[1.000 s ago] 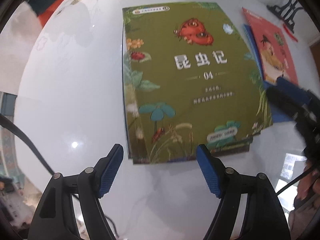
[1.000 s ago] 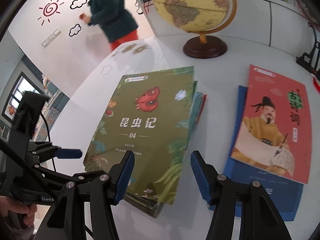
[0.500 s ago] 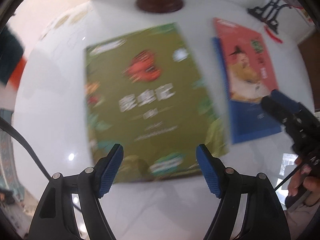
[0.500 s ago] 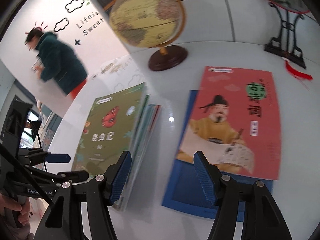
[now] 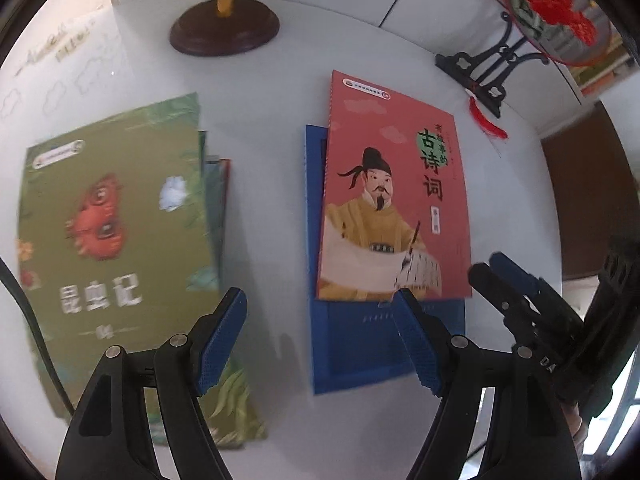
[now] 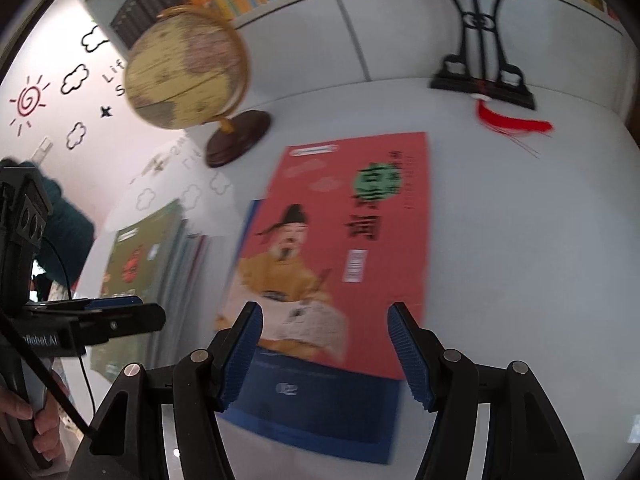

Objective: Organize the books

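A green book [image 5: 112,240] tops a stack of thin books at the left of the white table [image 5: 272,220]. To its right a red book with a robed figure [image 5: 392,208] lies on a larger blue book [image 5: 360,344]. My left gripper [image 5: 320,304] hovers open and empty over the gap between the piles, its right finger above the blue book. The right gripper [image 6: 326,316] stands open and empty above the near end of the red book [image 6: 340,248] and blue book [image 6: 320,412]. The green stack [image 6: 140,264] lies further left. Each gripper shows in the other's view: right [image 5: 500,272], left [image 6: 120,312].
A globe on a dark wooden base [image 5: 224,32] stands behind the books. At the back right is a black stand [image 6: 480,84] holding a round embroidered fan, with a red tassel [image 6: 512,122] trailing on the table. Shelves of books line the wall, and a person in a teal coat [image 6: 72,232] is at the far left.
Both grippers have swept to the right, from over the green stack to the red and blue books. The right gripper's jaws have spread slightly. No book has moved.
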Demonstrator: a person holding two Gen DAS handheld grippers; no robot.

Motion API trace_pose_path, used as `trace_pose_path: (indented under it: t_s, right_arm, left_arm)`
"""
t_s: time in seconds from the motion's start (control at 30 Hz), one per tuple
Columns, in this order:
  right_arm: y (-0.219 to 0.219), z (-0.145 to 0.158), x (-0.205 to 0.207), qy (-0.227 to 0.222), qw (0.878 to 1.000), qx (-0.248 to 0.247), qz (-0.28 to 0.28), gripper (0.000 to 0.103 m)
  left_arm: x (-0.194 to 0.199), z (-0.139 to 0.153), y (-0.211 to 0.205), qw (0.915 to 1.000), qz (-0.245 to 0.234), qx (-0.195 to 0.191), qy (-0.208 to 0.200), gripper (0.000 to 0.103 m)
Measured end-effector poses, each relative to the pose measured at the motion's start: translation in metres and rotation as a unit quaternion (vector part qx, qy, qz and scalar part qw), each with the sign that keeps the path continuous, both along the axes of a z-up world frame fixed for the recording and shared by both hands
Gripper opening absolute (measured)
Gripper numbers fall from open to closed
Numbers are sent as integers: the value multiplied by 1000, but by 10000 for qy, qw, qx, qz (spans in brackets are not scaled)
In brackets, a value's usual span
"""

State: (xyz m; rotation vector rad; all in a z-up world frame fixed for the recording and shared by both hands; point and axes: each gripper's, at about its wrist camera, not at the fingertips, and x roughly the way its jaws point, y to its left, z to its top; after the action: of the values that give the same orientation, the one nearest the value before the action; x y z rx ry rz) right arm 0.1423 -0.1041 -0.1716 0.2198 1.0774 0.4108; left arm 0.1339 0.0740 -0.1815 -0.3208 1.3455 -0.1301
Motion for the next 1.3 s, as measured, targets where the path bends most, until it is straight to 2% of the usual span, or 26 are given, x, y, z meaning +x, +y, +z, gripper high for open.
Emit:
trace_pose_path:
  t_s: [0.2, 0.43, 0.53, 0.6, 0.7, 0.73, 0.83, 1.0, 1.13, 1.3]
  right_arm:
    - [-22, -15, 14, 64, 9998, -10, -176, 63]
    - [-24, -29, 23, 108, 9999, 46, -116, 63]
    - [-24, -38, 25, 212, 9995, 198, -146, 64]
    - [-26, -39, 23, 176, 9988, 433, -175, 69]
    - [-27, -40, 23, 168, 9979, 584, -203, 70]
    - [-27, -40, 23, 200, 9976, 634, -181, 73]
    - [-27, -38, 22, 252, 9975, 654, -114, 74]
    - [-33, -35, 10, 352, 9974, 624, -11, 74]
    - [-42, -36, -4, 591, 9962, 639, -21, 76]
    - [-46, -38, -28, 901, 9938, 634, 172, 78]
  left_arm:
    - [16, -19, -24, 9998, -123, -135, 42, 74]
    - [27, -37, -47, 9992, -367, -177, 60, 74]
    - [27, -38, -53, 9987, -506, -37, -38, 77]
    - [28, -38, -56, 9983, -585, -1, -64, 79]
    - [27, -38, -54, 9979, -593, -252, -60, 80]
    - [26, -36, -55, 9977, -628, -235, -84, 80]
    - [22, -34, -63, 9964, -833, -125, -86, 80]
    - [6, -33, -71, 9935, -1119, -202, 38, 80]
    - [-16, -36, -81, 9899, -1344, -366, 260, 80]
    - [-36, -37, -84, 9855, -1619, -309, 413, 80]
